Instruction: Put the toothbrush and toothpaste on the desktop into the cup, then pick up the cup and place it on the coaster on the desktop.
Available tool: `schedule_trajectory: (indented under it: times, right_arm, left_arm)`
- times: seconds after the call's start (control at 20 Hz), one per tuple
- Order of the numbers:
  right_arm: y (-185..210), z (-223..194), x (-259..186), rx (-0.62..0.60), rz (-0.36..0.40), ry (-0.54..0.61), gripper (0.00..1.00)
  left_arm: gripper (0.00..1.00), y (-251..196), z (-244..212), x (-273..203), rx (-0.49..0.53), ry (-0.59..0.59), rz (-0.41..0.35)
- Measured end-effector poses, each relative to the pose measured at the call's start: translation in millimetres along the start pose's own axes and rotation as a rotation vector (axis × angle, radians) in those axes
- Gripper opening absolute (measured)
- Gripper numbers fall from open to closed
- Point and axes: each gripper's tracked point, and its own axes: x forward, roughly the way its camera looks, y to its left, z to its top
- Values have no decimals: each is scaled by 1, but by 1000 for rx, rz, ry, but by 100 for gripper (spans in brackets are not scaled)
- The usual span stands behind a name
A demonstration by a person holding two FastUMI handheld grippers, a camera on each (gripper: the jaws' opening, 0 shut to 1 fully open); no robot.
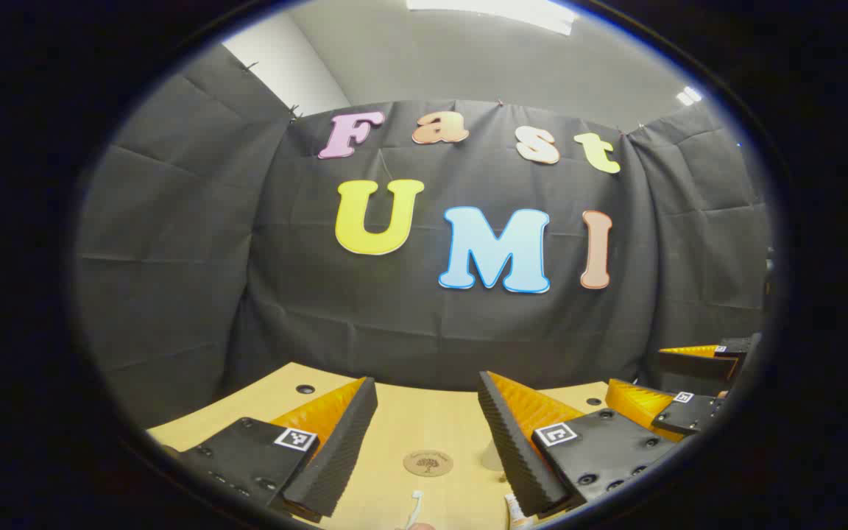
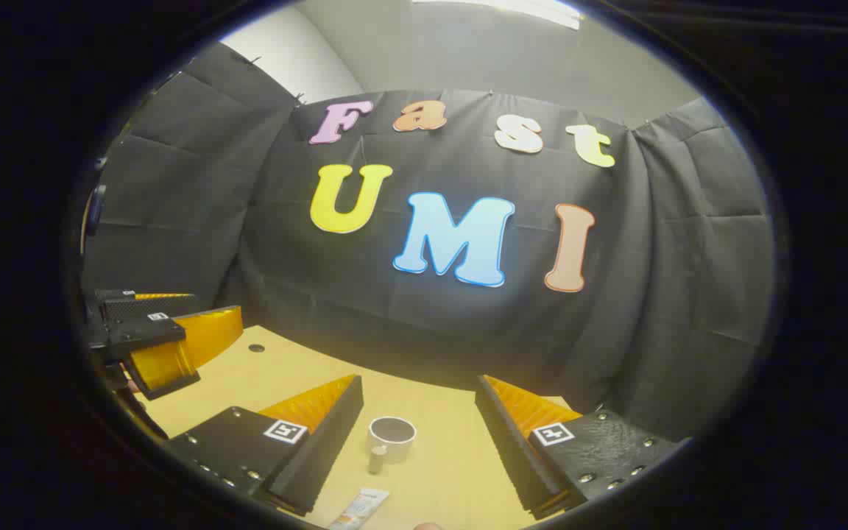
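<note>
Hovering wide-jawed and empty above the pale wooden desk (image 2: 439, 471), the left gripper (image 1: 424, 442) frames the round cork coaster (image 1: 428, 463) and white toothbrush (image 1: 415, 502), while the equally wide right gripper (image 2: 418, 434) frames the white handled cup (image 2: 391, 436) and toothpaste tube (image 2: 359, 509), seemingly poised for picking.

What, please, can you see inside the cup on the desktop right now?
Looking into the cup from the right gripper view, nothing stands in it; its bottom is shadowed. The toothpaste lies on the desktop nearer the camera.
</note>
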Motion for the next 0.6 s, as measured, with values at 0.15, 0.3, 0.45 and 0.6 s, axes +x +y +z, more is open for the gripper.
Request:
schedule_trajectory:
  times: [0.15,0.3,0.45,0.6]
  right_arm:
    - [-4,1,-3,-2,-9,-8,95]
    - [-5,3,-5,-5,-14,-31,95]
    - [-7,0,-7,6,-29,-28,95]
    - [-5,-7,-10,12,-33,1,95]
  left_arm:
    - [92,-3,-1,-1,-1,1,-4]
    - [90,-10,-1,0,1,3,-20]
    - [92,-15,2,1,9,2,-35]
    - [92,-19,2,3,16,4,-52]
